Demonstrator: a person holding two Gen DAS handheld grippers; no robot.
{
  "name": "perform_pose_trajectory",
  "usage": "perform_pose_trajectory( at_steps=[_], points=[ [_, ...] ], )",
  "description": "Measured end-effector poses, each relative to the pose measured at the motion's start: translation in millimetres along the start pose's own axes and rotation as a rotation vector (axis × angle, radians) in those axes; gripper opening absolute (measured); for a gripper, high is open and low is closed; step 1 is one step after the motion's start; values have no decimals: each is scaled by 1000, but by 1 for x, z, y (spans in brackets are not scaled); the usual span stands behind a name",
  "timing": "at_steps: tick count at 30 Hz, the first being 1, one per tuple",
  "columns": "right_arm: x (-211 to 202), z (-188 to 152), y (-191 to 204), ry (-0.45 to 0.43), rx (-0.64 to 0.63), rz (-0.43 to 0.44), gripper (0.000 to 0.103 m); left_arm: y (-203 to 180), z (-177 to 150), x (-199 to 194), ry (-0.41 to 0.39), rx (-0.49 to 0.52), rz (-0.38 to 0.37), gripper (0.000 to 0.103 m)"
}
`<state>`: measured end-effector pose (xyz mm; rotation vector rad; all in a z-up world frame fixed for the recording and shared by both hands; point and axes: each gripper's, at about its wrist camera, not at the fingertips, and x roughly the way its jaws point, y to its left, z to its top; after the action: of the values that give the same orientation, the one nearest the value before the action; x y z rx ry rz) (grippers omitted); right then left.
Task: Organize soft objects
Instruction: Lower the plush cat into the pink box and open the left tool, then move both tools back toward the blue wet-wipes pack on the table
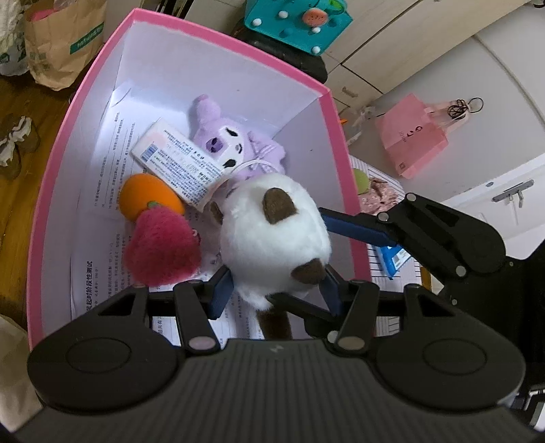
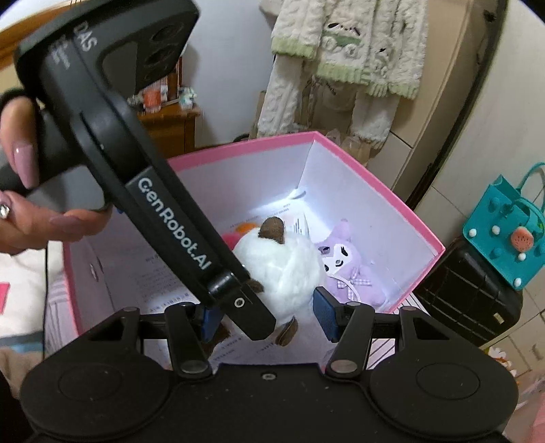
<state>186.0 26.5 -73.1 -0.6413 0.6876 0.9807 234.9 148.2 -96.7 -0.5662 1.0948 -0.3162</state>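
**Pink box, white plush going in**

Pale cupboards back the pink box (image 1: 54, 143). Left gripper (image 1: 274, 289) pinches the white plush (image 1: 272, 238) over the box, beside a purple doll (image 1: 231, 139). Right gripper (image 2: 269, 315) stands open around it, pads apart.

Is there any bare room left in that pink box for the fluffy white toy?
Yes. The pink box has bare paper floor along its far wall, behind the purple plush, and along its left wall. The middle is crowded: orange ball, red plush, a white carton, and the white plush between the left claw's pads.
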Motion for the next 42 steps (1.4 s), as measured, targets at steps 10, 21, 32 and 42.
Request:
perform_pose_trajectory(
  at_steps=[10,21,32,42],
  points=[
    [-4,-6,0,30,-22,-13,63,1,-3,-14,-50,54,41,54],
    [-24,-15,5,-23,25,-4,62,-14,-21,-27,-76,156,103,53],
    [-82,-23,6,-90,170,77,62,-56,-53,-85,-176,264,195,53],
    [-141,-36,26,-130,192,117,63,-98,-105,-138,-243,360,258,62]
  ],
)
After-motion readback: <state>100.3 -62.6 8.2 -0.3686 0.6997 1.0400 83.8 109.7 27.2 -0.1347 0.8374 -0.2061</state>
